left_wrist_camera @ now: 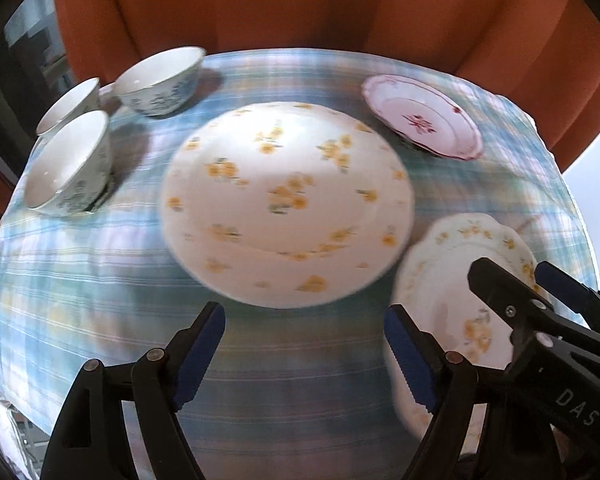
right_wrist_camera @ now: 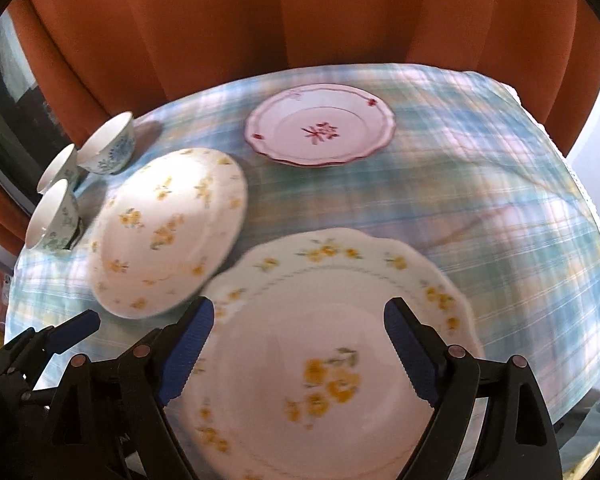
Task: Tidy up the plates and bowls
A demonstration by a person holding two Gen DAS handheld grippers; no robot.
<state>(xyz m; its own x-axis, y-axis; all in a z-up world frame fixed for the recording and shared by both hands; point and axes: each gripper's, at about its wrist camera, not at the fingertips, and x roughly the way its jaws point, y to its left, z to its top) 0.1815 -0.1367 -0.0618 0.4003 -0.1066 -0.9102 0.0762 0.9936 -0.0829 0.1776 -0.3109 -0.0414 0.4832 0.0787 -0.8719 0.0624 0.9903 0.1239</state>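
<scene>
Ideally slid right tool [right_wrist_camera: 296, 350], gaping and empty, squarely onto scalloped plate [right_wrist_camera: 340, 344] rim; left tool [left_wrist_camera: 304, 354] likewise wide, empty.

Both wrist views close above the tablecloth [left_wrist_camera: 100, 280], facing the curtain [right_wrist_camera: 300, 20], sharing all dishes

I see soft, bright daylight in both views. The bowls [left_wrist_camera: 70, 164] throw shadows rightward onto the checked cloth [left_wrist_camera: 100, 264]. Motion blur smears the yellow-flowered plate [left_wrist_camera: 288, 204] and the cloth's stripes. Fisheye bends the edges; corners go black.
</scene>
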